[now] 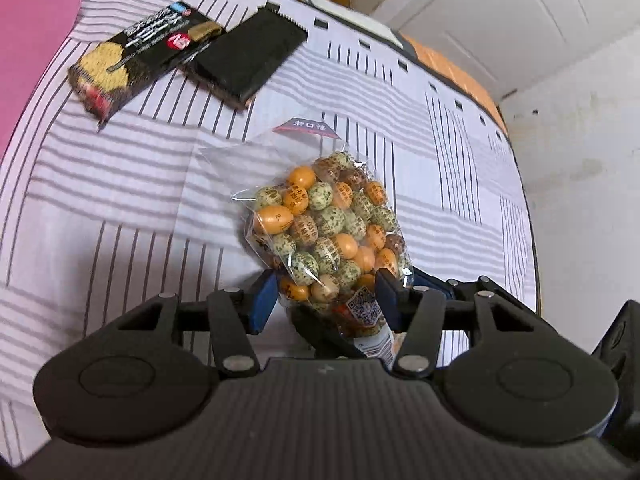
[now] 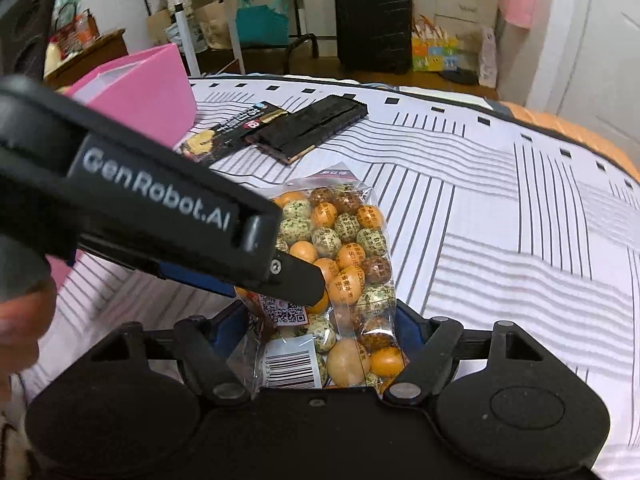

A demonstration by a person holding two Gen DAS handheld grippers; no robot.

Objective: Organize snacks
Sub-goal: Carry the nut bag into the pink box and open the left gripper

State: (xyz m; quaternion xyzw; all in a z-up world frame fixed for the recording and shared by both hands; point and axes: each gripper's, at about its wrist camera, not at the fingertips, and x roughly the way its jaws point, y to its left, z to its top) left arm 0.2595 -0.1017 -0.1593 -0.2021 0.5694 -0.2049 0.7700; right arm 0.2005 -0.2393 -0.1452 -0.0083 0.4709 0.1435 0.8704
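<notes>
snacks are lying across a striped bedsheet (image 1: pixel 120 184), and the one in play is a clear crinkly bag of coated nuts (image 1: pixel 328 224), round glossy pieces in orange, speckled green and brown, being held up off the sheet. the left gripper (image 1: pixel 326 300) is tilting steeply downward, its blue pads pressing the bag's lower end from both sides (by the qr label). the right gripper (image 2: pixel 320 344) is angling down as well, its jaws clasping the barcode end of the same bag, film bulging between the black fingers. in the right wrist view the left gripper's black body is crossing diagonally over the bag, with a bit of a hand (image 2: pixel 20 312) showing at the left edge. farther back, a flat black biscuit box (image 1: pixel 140 60) and a matte black serrated-edge packet (image 1: pixel 248 56) are resting side by side, touching, near a pink box (image 2: pixel 148 92).
</notes>
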